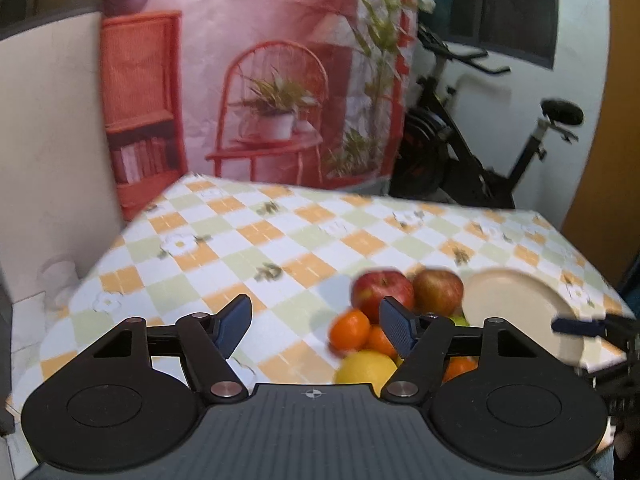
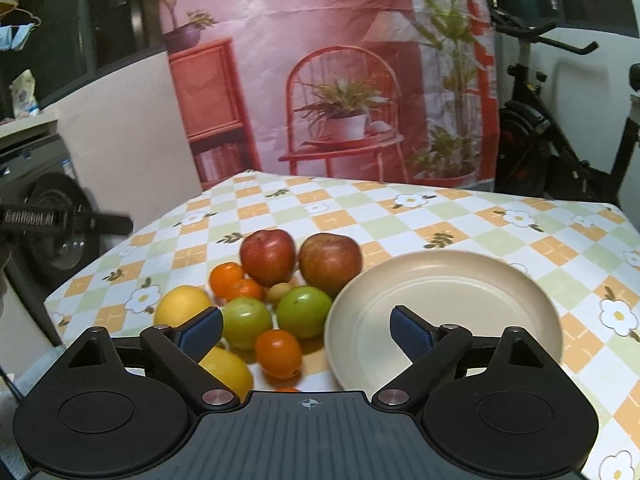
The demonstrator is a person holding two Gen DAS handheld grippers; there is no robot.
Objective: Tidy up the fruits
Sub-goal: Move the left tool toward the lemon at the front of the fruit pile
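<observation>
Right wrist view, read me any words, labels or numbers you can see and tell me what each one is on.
Left gripper: raised lettering along its side, too blurred to read.
Washing machine: small front label, too small to read.
Printed backdrop: book spines, no readable text.

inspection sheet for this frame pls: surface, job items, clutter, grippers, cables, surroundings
Surface: table under a checked floral cloth.
Job's things: two red apples, two green fruits, oranges and yellow fruits bunched left of the plate; plate holds nothing.
Clutter: nothing seen.
Grippers: left gripper and right gripper both open, nothing between the fingers.
Cables: nothing seen.
Surroundings: printed pink backdrop, exercise bike, washing machine.
</observation>
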